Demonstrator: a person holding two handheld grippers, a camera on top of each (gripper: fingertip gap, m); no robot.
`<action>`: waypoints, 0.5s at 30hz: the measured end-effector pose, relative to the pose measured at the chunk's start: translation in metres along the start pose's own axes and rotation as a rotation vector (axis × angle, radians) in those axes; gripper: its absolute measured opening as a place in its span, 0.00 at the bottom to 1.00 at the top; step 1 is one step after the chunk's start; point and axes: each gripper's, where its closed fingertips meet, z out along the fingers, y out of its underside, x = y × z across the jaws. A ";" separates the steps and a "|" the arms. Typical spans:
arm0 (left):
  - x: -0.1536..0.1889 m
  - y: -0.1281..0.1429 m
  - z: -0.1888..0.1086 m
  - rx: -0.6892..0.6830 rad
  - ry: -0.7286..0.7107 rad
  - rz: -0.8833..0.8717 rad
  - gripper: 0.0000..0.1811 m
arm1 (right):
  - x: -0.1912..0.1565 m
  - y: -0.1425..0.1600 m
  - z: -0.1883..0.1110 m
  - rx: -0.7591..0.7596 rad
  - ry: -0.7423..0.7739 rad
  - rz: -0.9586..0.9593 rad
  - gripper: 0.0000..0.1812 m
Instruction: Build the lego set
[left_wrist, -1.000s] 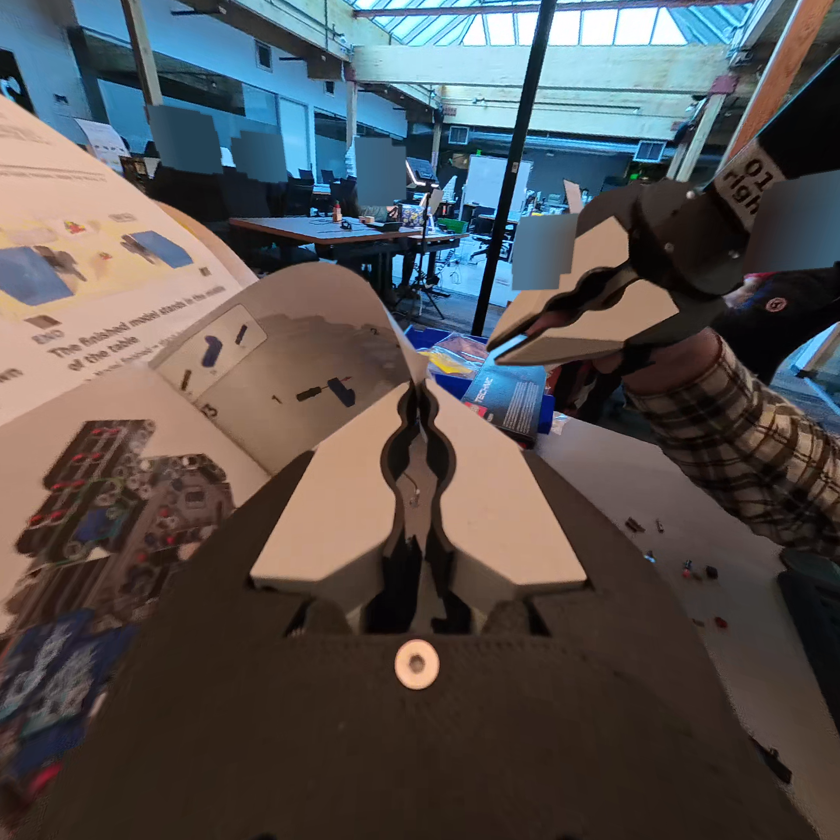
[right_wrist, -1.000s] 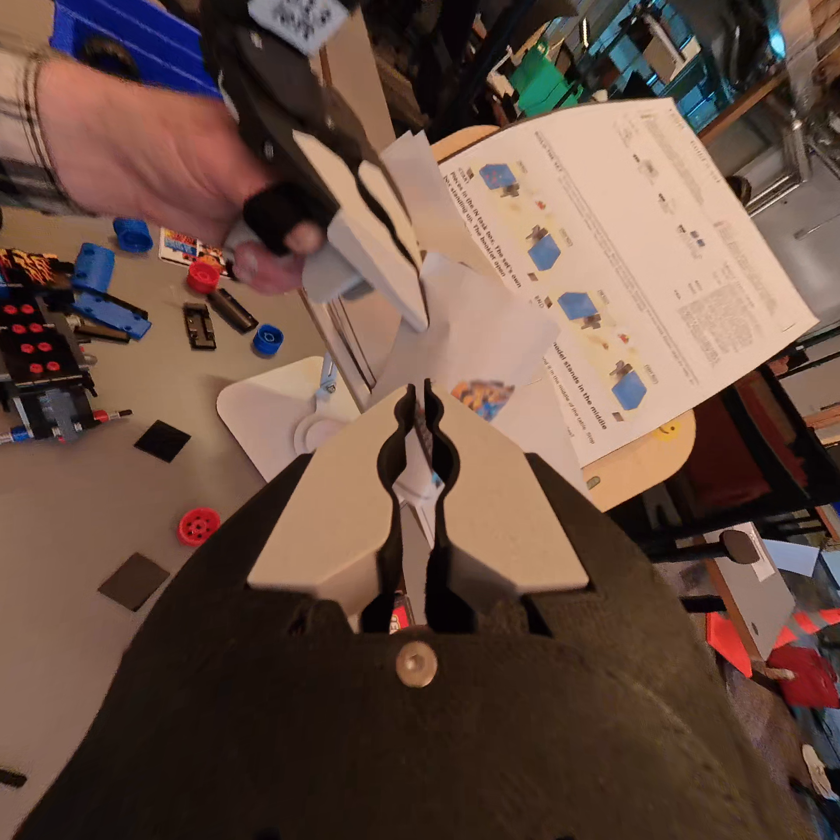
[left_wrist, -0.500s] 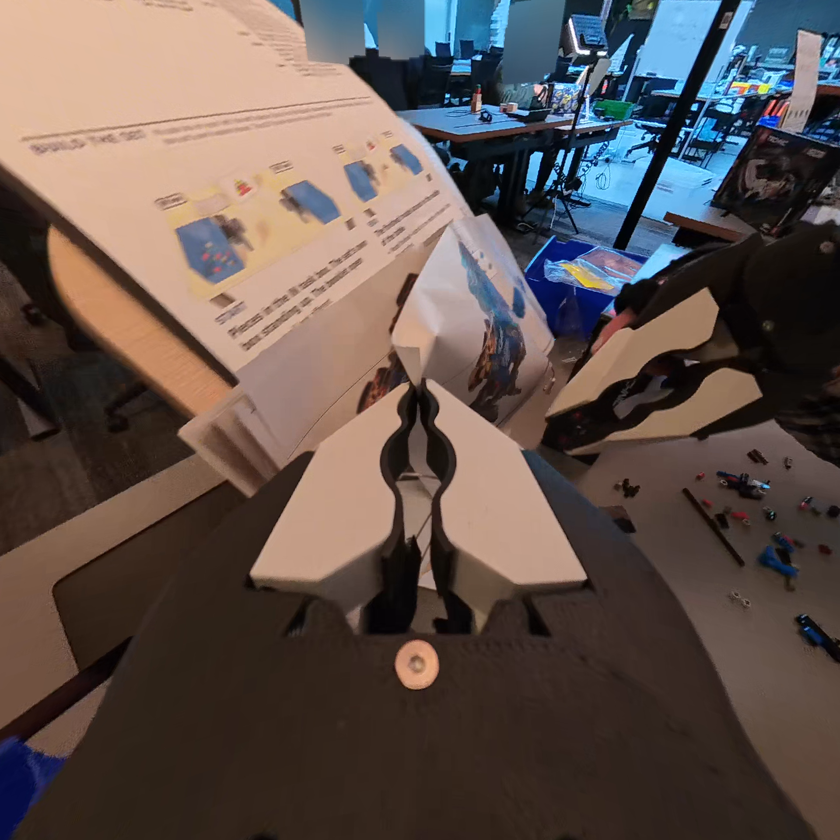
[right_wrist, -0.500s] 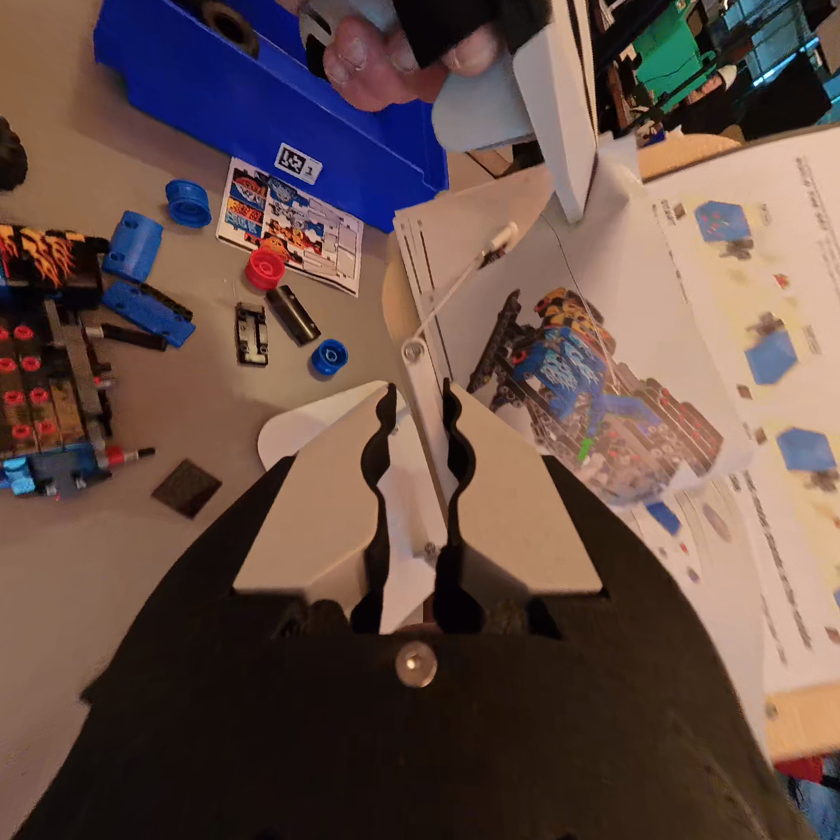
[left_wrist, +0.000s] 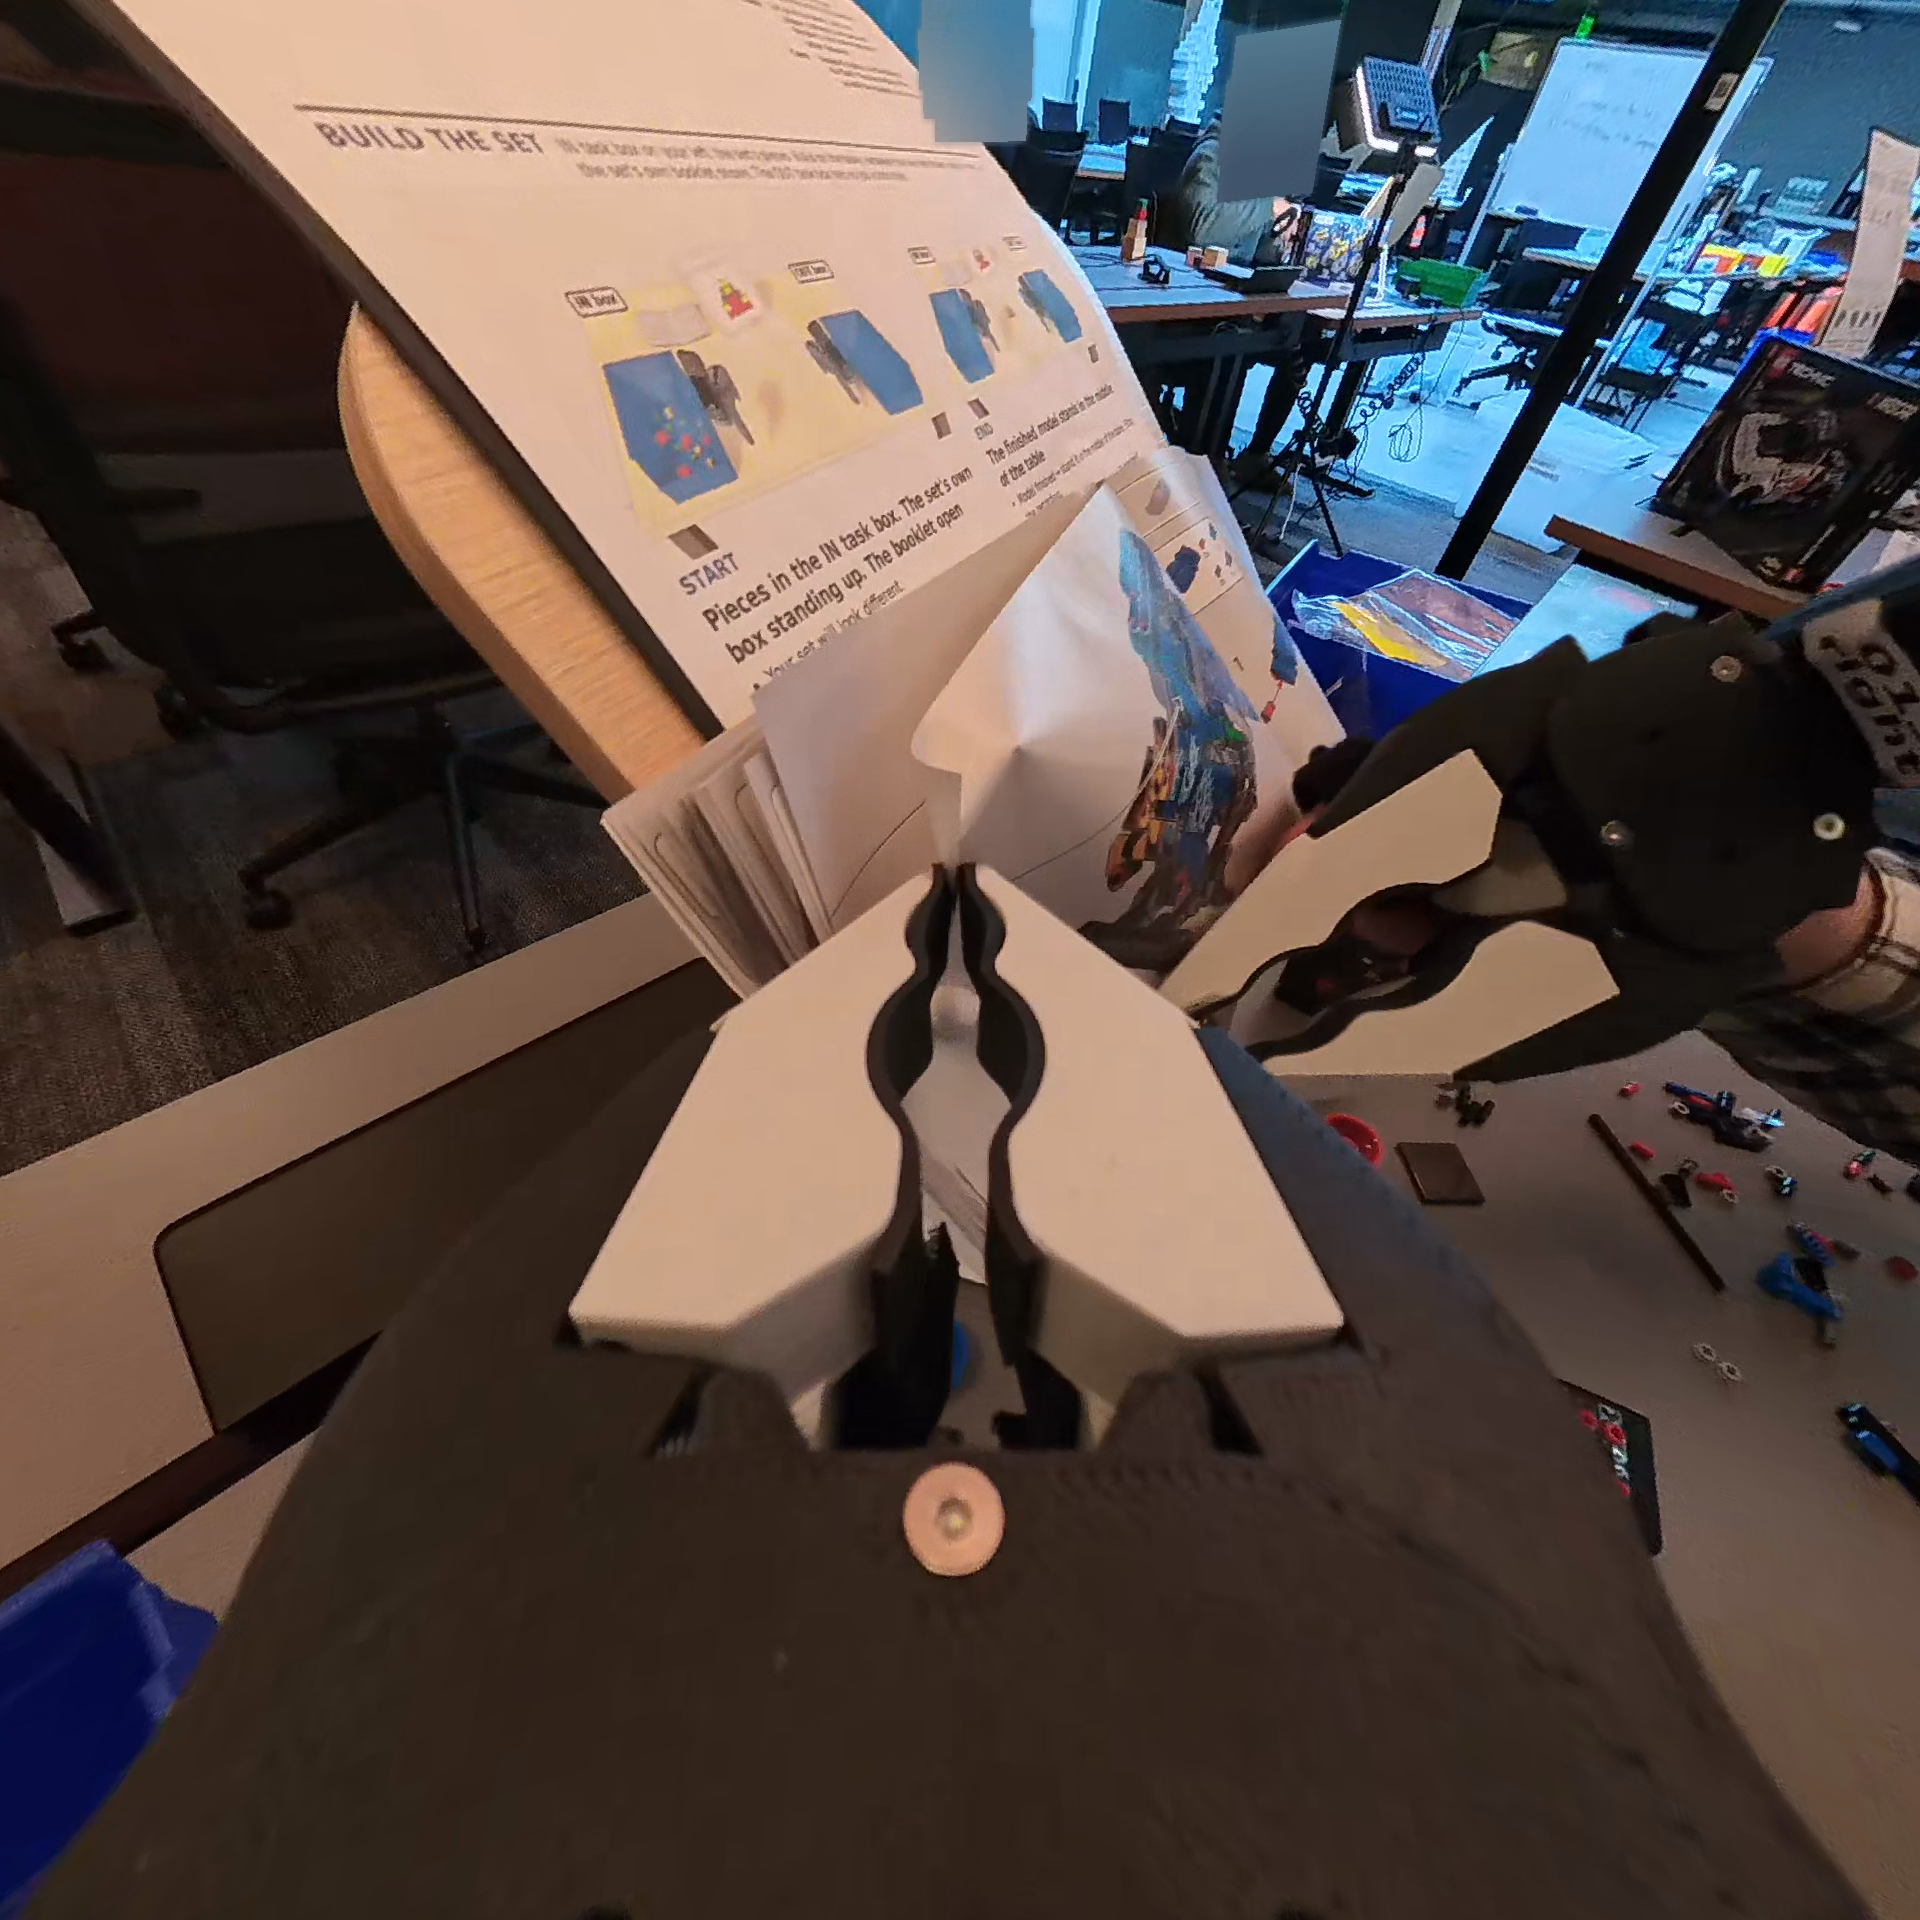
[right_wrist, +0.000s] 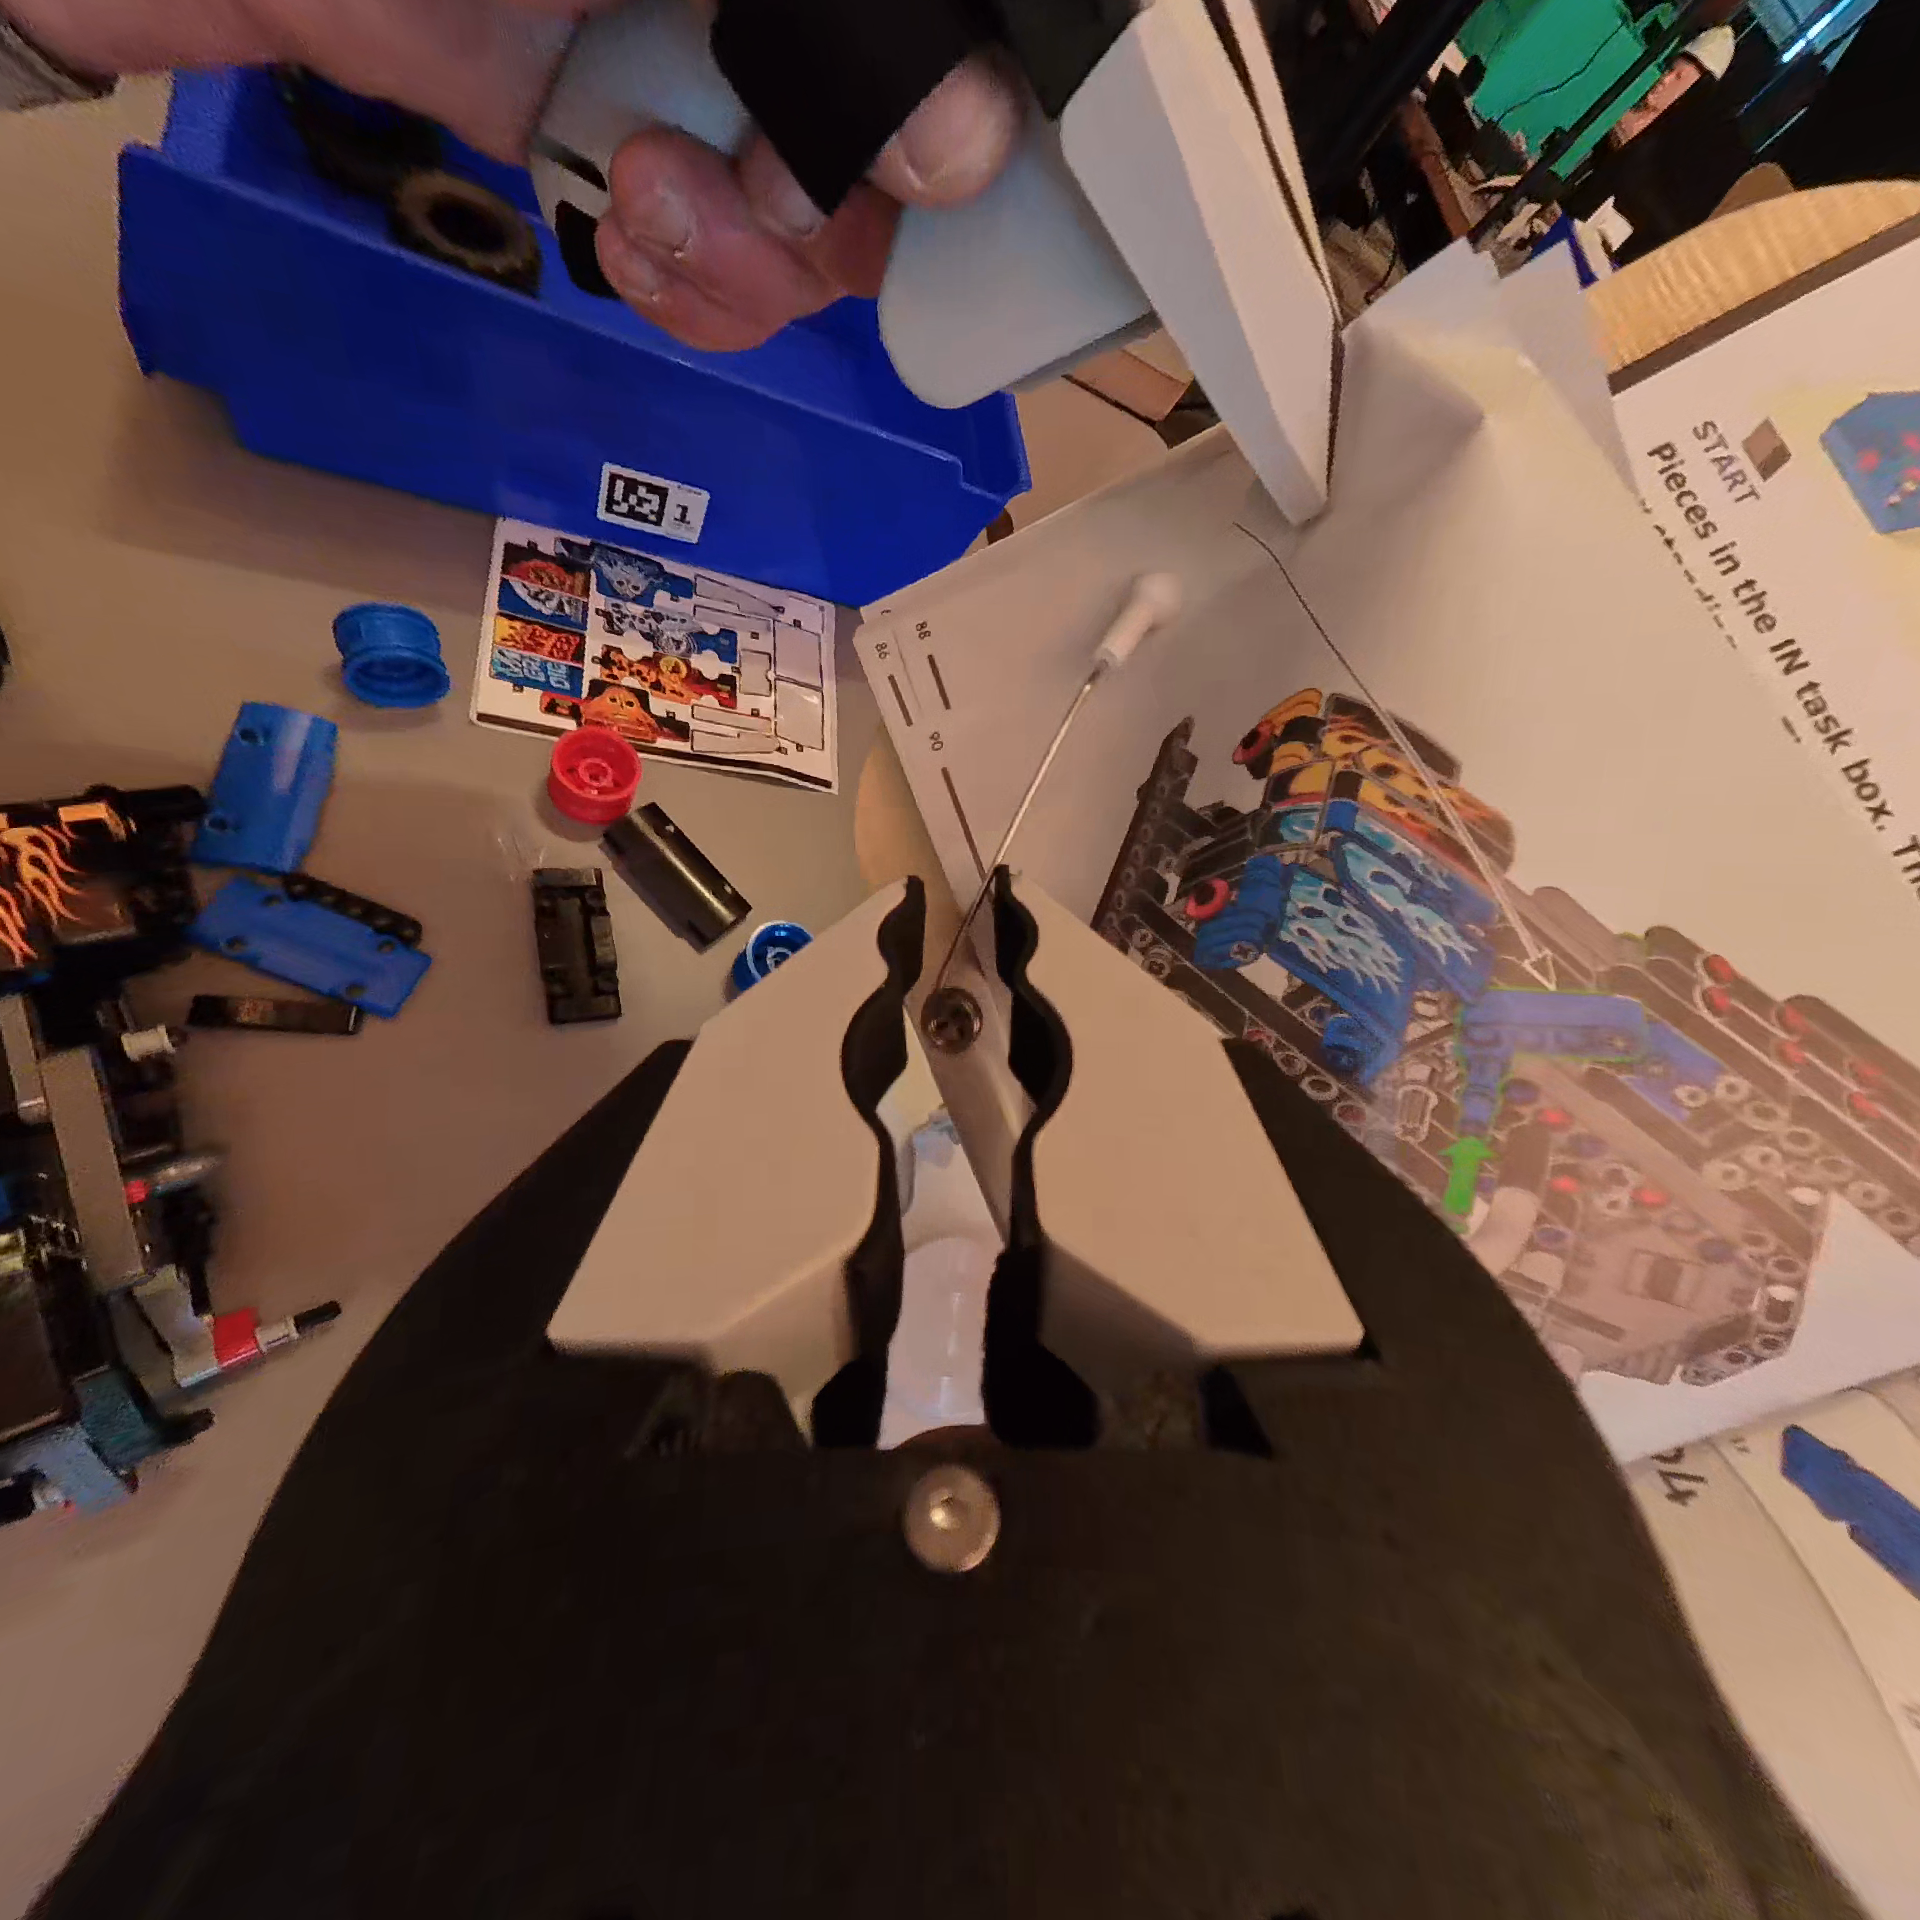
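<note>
Lego instruction booklet page (left_wrist: 1049, 727), white and curling, sat pinched in the left gripper (left_wrist: 954, 878); right gripper (right_wrist: 956, 894), jaws slightly apart beside its stand, should press it flat.

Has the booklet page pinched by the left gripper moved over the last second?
Yes. The booklet page in the left gripper has swung over toward the large instruction sheet behind; now its truck picture shows, not the earlier grey step diagram.

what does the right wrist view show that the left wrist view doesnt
Only the right wrist view shows the blue bin with tyres, the sticker sheet and the half-built model. Only the left wrist view shows the room behind and the boxed set. Both show the booklet page pinched by the left gripper.
</note>
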 end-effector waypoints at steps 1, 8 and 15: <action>0.000 0.001 0.000 -0.003 -0.004 0.003 0.00 | 0.000 0.000 0.000 0.009 -0.004 0.011 0.05; -0.005 0.005 0.000 -0.021 -0.017 0.001 0.00 | -0.004 0.000 0.007 -0.016 -0.029 -0.013 0.00; -0.008 0.010 0.000 -0.026 -0.010 -0.014 0.00 | -0.007 -0.002 0.004 0.075 0.015 0.034 0.00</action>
